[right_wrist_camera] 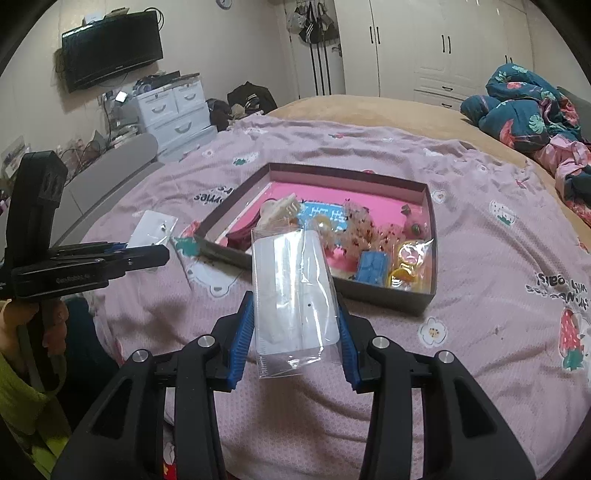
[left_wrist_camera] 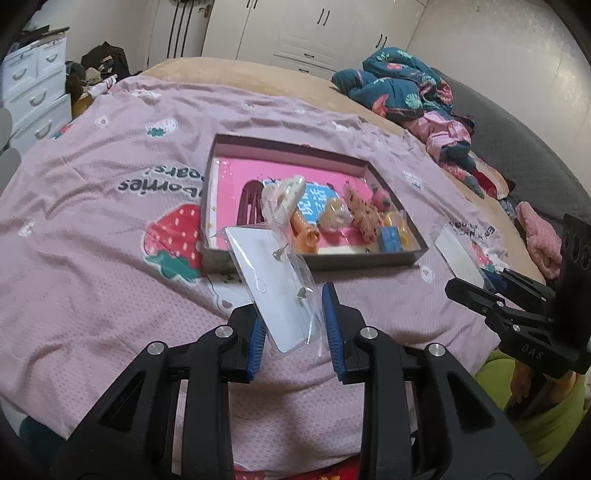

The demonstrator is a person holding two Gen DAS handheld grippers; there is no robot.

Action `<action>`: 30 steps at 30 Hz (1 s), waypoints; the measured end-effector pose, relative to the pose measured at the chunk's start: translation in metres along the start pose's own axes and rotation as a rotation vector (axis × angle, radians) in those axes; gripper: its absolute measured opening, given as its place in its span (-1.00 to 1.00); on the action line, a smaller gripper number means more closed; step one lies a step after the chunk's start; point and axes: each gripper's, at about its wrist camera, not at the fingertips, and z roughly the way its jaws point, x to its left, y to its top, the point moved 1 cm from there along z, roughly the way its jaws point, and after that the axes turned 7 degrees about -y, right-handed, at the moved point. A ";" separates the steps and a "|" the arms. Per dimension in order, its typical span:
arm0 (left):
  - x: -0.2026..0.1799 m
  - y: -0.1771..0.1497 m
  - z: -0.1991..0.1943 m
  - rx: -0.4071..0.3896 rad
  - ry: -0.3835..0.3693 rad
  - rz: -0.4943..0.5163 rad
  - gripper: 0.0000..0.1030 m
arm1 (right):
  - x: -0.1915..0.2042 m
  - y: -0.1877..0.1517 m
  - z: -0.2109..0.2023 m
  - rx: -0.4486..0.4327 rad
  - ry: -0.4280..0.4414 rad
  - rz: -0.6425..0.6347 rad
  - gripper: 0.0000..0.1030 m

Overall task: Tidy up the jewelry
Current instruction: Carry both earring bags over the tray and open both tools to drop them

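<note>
A shallow box [left_wrist_camera: 218, 177] with a pink floor lies on the pink strawberry bedspread and holds several hair clips and trinkets [left_wrist_camera: 364, 214]. My left gripper [left_wrist_camera: 293, 317] is shut on a clear packet with an earring card [left_wrist_camera: 273, 280], held above the bed just short of the box. My right gripper [right_wrist_camera: 297, 332] is shut on a second clear packet with a white card [right_wrist_camera: 291, 291], held near the box's [right_wrist_camera: 430, 229] front wall. Each gripper shows at the edge of the other's view, the right one [left_wrist_camera: 480, 291] and the left one [right_wrist_camera: 147, 254].
A crumpled dark floral quilt [left_wrist_camera: 402, 85] lies at the far right of the bed. White drawers [right_wrist_camera: 173, 110] and a wall TV [right_wrist_camera: 110, 48] stand to the left. Wardrobes [left_wrist_camera: 314, 33] line the back wall.
</note>
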 end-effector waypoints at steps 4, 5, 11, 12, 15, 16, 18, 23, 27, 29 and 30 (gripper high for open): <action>0.000 0.007 -0.005 -0.018 0.000 0.003 -0.60 | -0.006 0.005 -0.004 -0.019 -0.010 0.014 -0.23; -0.001 0.009 -0.005 -0.022 0.000 0.006 -0.60 | -0.007 0.006 -0.005 -0.024 -0.013 0.018 -0.23; -0.012 0.024 -0.005 -0.039 -0.017 0.033 -0.60 | -0.018 0.011 -0.011 -0.048 -0.031 0.050 -0.23; -0.014 0.027 -0.004 -0.041 -0.020 0.040 -0.60 | -0.020 0.012 -0.012 -0.052 -0.035 0.055 -0.23; -0.022 0.035 -0.002 -0.051 -0.030 0.057 -0.60 | -0.028 0.015 -0.015 -0.065 -0.049 0.072 -0.23; -0.024 0.037 -0.001 -0.053 -0.032 0.061 -0.60 | -0.031 0.017 -0.015 -0.070 -0.053 0.078 -0.23; -0.028 0.043 0.004 -0.052 -0.037 0.073 -0.60 | -0.036 0.020 -0.016 -0.079 -0.065 0.086 -0.23; -0.039 0.057 0.023 -0.038 -0.056 0.083 -0.60 | -0.049 0.033 -0.017 -0.102 -0.085 0.113 -0.23; -0.045 0.063 0.038 -0.021 -0.061 0.089 -0.60 | -0.058 0.045 -0.014 -0.118 -0.102 0.122 -0.23; -0.048 0.065 0.048 -0.009 -0.061 0.093 -0.60 | -0.062 0.050 -0.012 -0.123 -0.111 0.127 -0.23; -0.048 0.066 0.052 -0.003 -0.061 0.094 -0.60 | -0.063 0.052 -0.010 -0.127 -0.114 0.128 -0.23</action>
